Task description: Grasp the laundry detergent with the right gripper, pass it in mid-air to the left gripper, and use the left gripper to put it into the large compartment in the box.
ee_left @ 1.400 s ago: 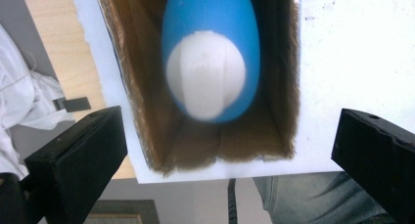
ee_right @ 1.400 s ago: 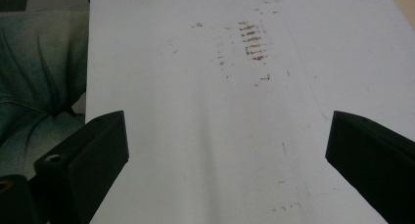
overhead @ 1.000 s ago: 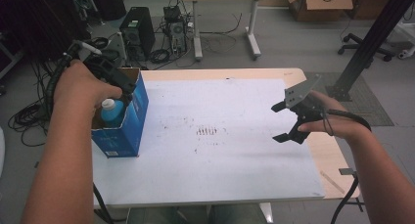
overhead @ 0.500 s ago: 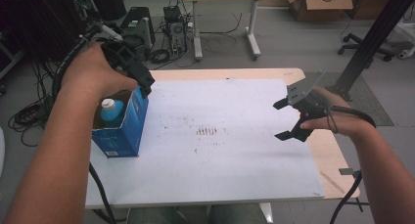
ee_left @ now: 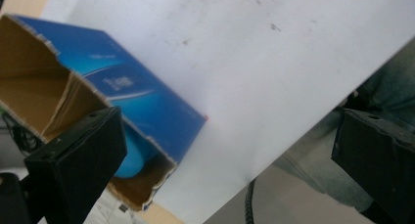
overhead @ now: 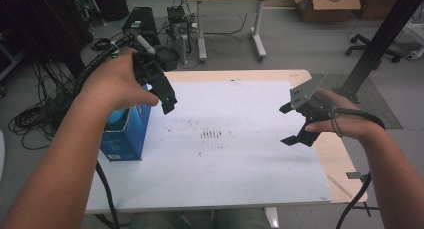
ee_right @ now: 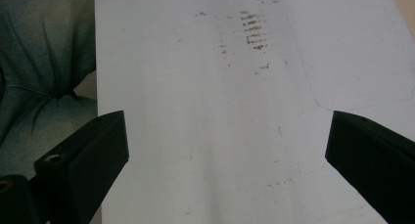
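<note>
The left tool (overhead: 167,101) is held above the desk (overhead: 345,161) near its left edge, just past the far right corner of the open blue box (overhead: 127,134), with its jaws spread wide apart and nothing between them. In the left gripper view the same tool (ee_left: 235,155) is seen with its two black jaws standing far apart at the bottom corners, and the blue box (ee_left: 122,101) lies below them with its torn brown cardboard mouth open. A light blue rounded object (ee_left: 129,155) is seen inside the box, partly hidden behind one jaw; in the high view it (overhead: 117,118) is glimpsed under the person's left hand (overhead: 112,86), and what it is cannot be told. The box rests on the white sheet (overhead: 225,159) that covers most of the desk, at the sheet's left edge. The right tool (overhead: 295,124) is held over the right side of the sheet, well apart from the box, its jaws also open and empty. In the right gripper view that tool (ee_right: 227,150) is aimed down at the bare white sheet (ee_right: 210,87), where a patch of dark smudges (ee_right: 252,31) is seen.
</note>
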Demonstrator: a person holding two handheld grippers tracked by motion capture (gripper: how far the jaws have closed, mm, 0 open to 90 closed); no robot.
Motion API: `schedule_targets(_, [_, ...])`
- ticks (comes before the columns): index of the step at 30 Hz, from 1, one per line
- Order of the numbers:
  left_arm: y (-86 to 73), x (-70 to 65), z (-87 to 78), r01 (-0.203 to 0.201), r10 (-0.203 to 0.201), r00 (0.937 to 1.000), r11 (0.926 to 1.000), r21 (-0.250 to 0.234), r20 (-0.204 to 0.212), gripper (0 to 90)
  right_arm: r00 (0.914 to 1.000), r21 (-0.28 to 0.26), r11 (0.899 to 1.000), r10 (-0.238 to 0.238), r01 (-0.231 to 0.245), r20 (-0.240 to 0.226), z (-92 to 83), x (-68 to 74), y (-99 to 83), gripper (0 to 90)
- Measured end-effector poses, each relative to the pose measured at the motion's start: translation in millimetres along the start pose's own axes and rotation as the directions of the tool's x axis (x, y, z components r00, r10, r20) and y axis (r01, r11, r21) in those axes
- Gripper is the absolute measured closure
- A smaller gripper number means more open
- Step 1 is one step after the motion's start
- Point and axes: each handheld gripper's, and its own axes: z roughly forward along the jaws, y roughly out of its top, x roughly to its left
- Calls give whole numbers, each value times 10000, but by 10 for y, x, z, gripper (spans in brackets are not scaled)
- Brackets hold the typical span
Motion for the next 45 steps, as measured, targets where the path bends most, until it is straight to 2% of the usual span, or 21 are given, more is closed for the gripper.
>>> schedule_targets(4, [44, -80, 100, -722, 720, 9971, 9973, 87, 261, 2, 10000, 292, 9996, 3, -1, -72, 9, 5, 25, 27])
schedule_targets(9, [96, -171, 241, -1548, 1539, 9875, 9876, 276, 338, 2, 10000, 577, 9983, -61, 62, -35, 10, -16, 62, 26])
schedule_targets(11, [116, -210, 292, -1937, 1924, 9806, 9804, 360, 384, 2, 10000, 653, 9978, -72, 76, -58, 14, -20, 80, 27])
schedule_targets(16, [171, -302, 415, -2904, 2887, 9566, 9559, 451, 399, 2, 9998, 954, 9954, -92, 108, -168, 54, -48, 131, 28])
schedule_targets(21, [220, -357, 560, -3393, 3387, 9406, 9373, 796, 218, 3, 9997, 1157, 9933, -44, 71, -236, 112, -84, 191, 28])
schedule_targets(26, [241, -413, 663, -4073, 4038, 9131, 9101, 764, 565, 2, 9991, 1368, 9905, -115, 168, -396, 172, -121, 223, 30])
schedule_targets(30, [243, -423, 717, -4334, 4282, 8998, 8993, 587, 844, 2, 9989, 1541, 9878, -138, 206, -449, 215, -152, 254, 30])
schedule_targets(32, [239, -418, 742, -4394, 4323, 8958, 8964, 583, 1032, 2, 9987, 1666, 9857, -152, 231, -485, 235, -155, 266, 30])
schedule_targets(33, [236, -418, 752, -4466, 4396, 8924, 8927, 605, 1015, 2, 9986, 1743, 9843, -187, 270, -493, 247, -157, 269, 30])
schedule_targets(34, [237, -416, 758, -4504, 4431, 8905, 8907, 616, 1031, 2, 9985, 1796, 9834, -184, 272, -506, 259, -156, 271, 30])
schedule_targets(37, [242, -396, 769, -4462, 4390, 8919, 8933, 541, 1085, 2, 9981, 1903, 9811, -231, 337, -573, 297, -151, 270, 31])
schedule_targets(39, [253, -368, 772, -4258, 4193, 9019, 9034, 500, 1040, 2, 9980, 1946, 9803, -216, 329, -598, 312, -148, 268, 31])
schedule_targets(45, [251, -341, 762, -4243, 4178, 9016, 9046, 410, 1119, 2, 9977, 1966, 9800, -188, 313, -651, 351, -152, 244, 31])
